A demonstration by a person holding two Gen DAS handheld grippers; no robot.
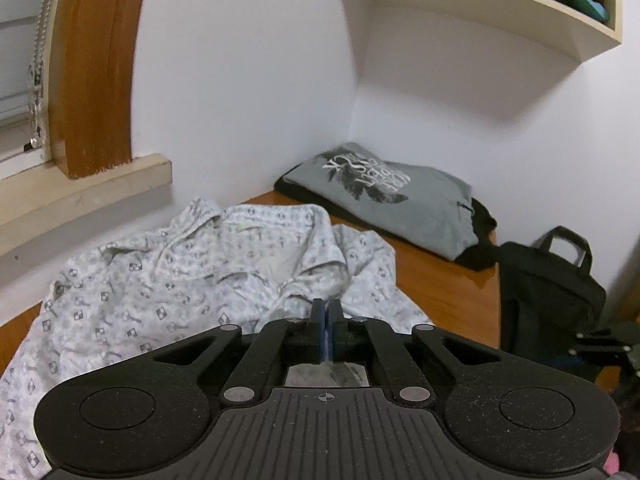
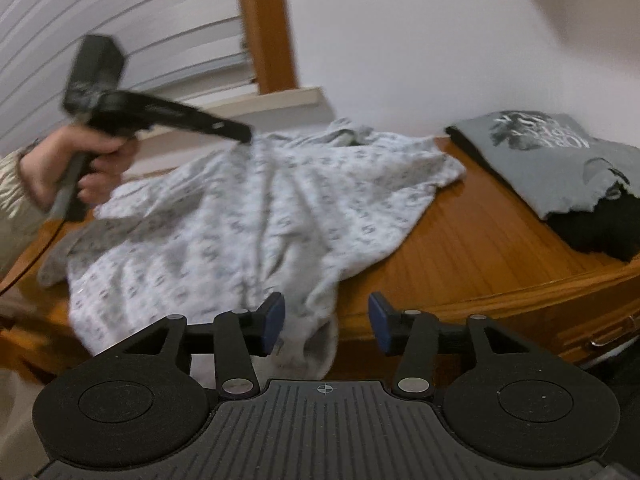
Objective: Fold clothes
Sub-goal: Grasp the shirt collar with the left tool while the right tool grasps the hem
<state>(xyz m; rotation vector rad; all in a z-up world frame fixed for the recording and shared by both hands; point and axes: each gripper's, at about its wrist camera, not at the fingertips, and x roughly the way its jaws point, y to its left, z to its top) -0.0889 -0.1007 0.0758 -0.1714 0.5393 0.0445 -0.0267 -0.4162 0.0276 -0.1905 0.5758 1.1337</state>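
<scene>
The soft white shirt [image 1: 168,276] with small grey shapes lies crumpled on the smooth brown wooden table [image 2: 488,248], its collar toward the wall. The left gripper [image 1: 327,322] is pinched tight on a fold of the shirt, and a hand [image 2: 86,160] holds its handle. The right gripper [image 2: 326,320] has its 2 blue pads apart, with the shirt's hem hanging loose between them. A folded grey T-shirt [image 1: 400,204] sits in the corner.

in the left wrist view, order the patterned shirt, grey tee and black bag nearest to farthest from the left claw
1. Patterned shirt: right at the left claw, spread to its left.
2. Black bag: off the table's right edge.
3. Grey tee: folded in the far corner by the wall.
</scene>
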